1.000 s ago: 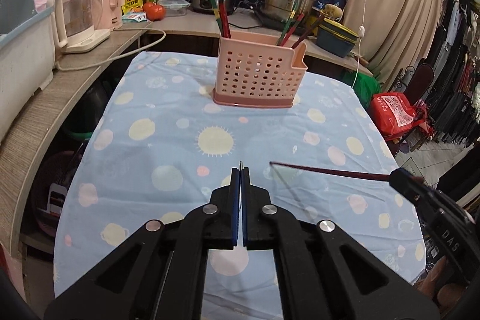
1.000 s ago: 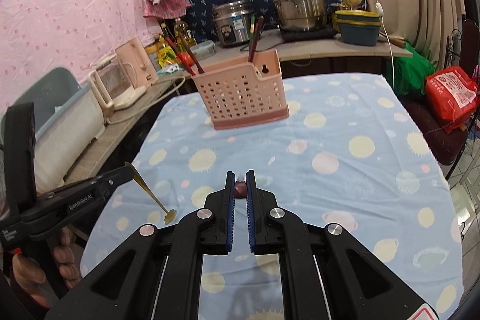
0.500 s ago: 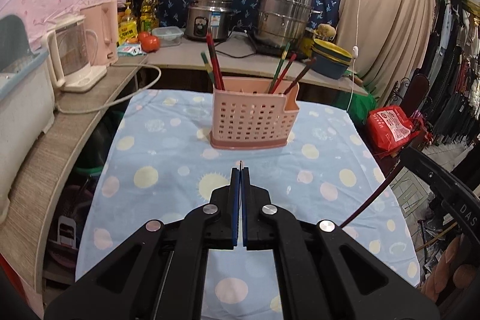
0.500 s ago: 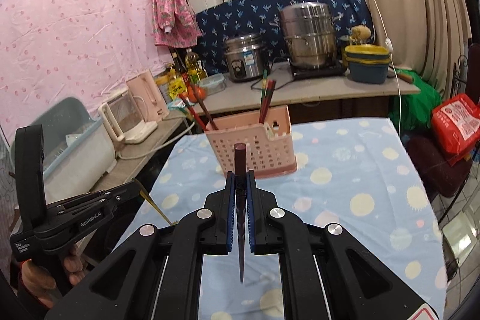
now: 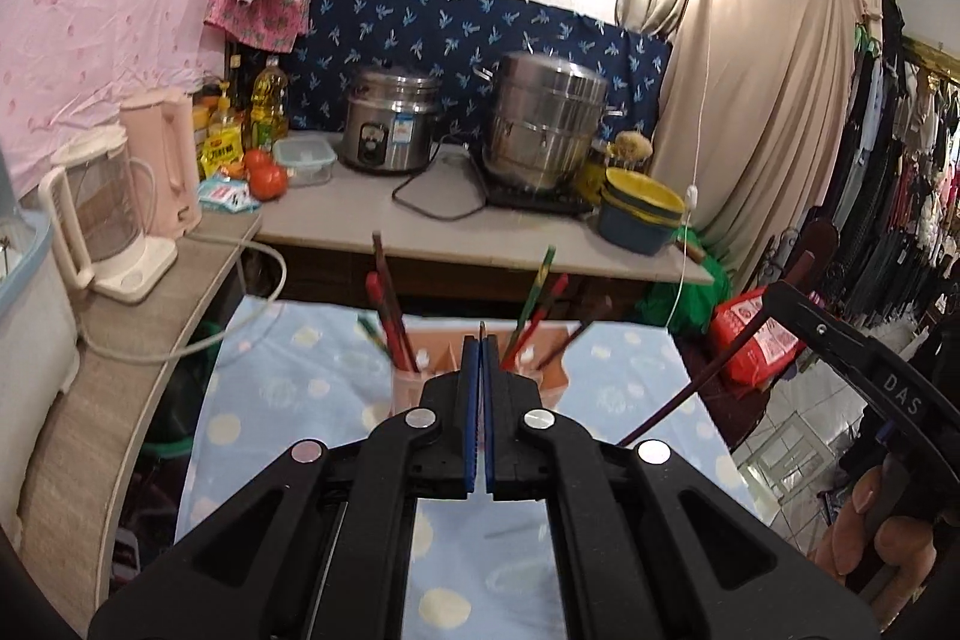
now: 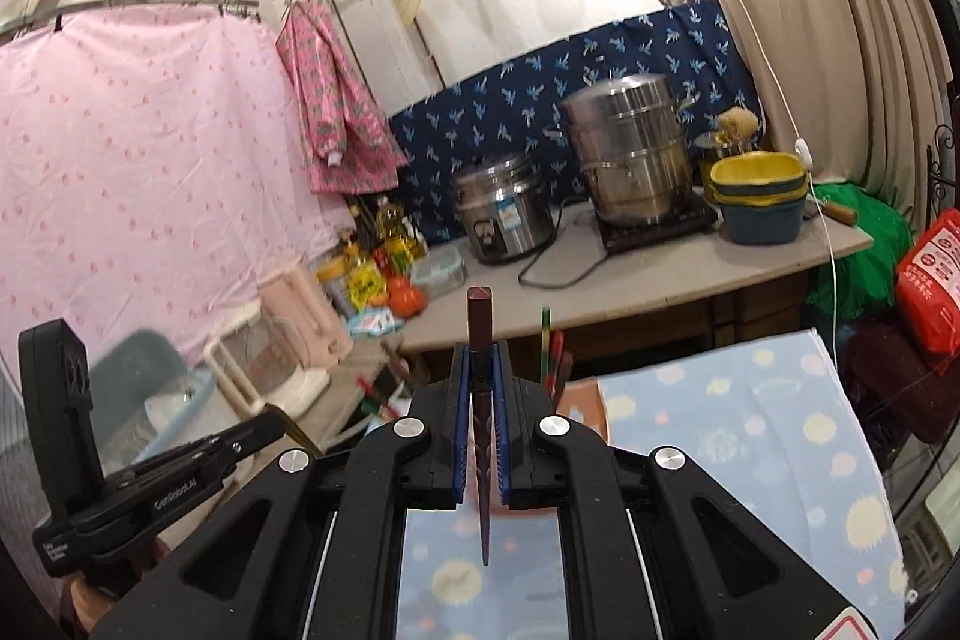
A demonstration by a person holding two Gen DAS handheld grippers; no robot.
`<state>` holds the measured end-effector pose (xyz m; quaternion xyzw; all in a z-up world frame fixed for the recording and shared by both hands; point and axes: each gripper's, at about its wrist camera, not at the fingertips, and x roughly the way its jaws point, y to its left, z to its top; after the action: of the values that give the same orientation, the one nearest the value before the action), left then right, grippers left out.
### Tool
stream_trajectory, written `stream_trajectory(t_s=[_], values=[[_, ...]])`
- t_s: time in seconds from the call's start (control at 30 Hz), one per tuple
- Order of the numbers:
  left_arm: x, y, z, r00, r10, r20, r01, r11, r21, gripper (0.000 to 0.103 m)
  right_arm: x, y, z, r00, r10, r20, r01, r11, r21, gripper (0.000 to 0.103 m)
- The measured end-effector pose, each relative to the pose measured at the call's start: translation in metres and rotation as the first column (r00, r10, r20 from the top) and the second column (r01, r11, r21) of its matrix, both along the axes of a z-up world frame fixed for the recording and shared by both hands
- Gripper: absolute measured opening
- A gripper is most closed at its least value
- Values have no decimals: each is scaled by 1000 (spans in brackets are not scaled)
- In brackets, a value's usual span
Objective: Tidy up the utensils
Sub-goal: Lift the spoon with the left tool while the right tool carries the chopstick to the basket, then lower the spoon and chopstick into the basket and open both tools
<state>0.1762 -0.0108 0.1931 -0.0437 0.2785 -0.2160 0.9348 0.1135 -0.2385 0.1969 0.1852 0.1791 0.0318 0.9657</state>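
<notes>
A pink perforated utensil holder (image 5: pixel 408 388) stands on the blue dotted tablecloth (image 5: pixel 288 400), half hidden behind my left fingers, with red and green chopsticks (image 5: pixel 390 316) sticking out of it. My left gripper (image 5: pixel 481 340) is shut on a thin gold spoon (image 5: pixel 482 327), and only its tip shows above the pads. The right wrist view shows that left gripper (image 6: pixel 279 421) low on the left with the spoon (image 6: pixel 297 433) slanting down. My right gripper (image 6: pixel 480 349) is shut on a dark red chopstick (image 6: pixel 480 316), which hangs steeply. From the left wrist view, this right gripper (image 5: pixel 774 295) and chopstick (image 5: pixel 690 388) are beside the holder.
Behind the table runs a counter with a rice cooker (image 5: pixel 390 130), a steel steamer pot (image 5: pixel 546 124), stacked blue and yellow bowls (image 5: pixel 642 214) and tomatoes (image 5: pixel 267 178). A pink kettle (image 5: pixel 165 160) and a blender jug (image 5: pixel 102 220) stand left. A red bag (image 5: pixel 750 334) lies right.
Both grippers have risen and tipped up, so the holder has dropped behind the fingers. The dark chopstick swung from lying level to hanging steeply in the right gripper.
</notes>
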Motion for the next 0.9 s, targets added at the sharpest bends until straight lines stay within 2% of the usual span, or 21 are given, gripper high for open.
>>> stream_trajectory(t_s=[0.17, 0.33, 0.57, 0.9], values=[[35, -9, 18, 1000, 1, 31, 0, 999, -39, 1, 40, -10, 16, 998, -37, 57, 35, 999, 27, 7], [65, -19, 16, 999, 1, 38, 1, 998, -58, 1, 72, -15, 15, 995, -60, 79, 56, 997, 43, 7], [101, -30, -14, 1000, 1, -3, -1, 998, -57, 1, 114, -16, -22, 997, -74, 26, 73, 996, 55, 7], [126, -36, -68, 996, 13, -92, -14, 1000, -16, 1, 142, -7, -80, 994, -50, -93, 55, 998, 44, 7]])
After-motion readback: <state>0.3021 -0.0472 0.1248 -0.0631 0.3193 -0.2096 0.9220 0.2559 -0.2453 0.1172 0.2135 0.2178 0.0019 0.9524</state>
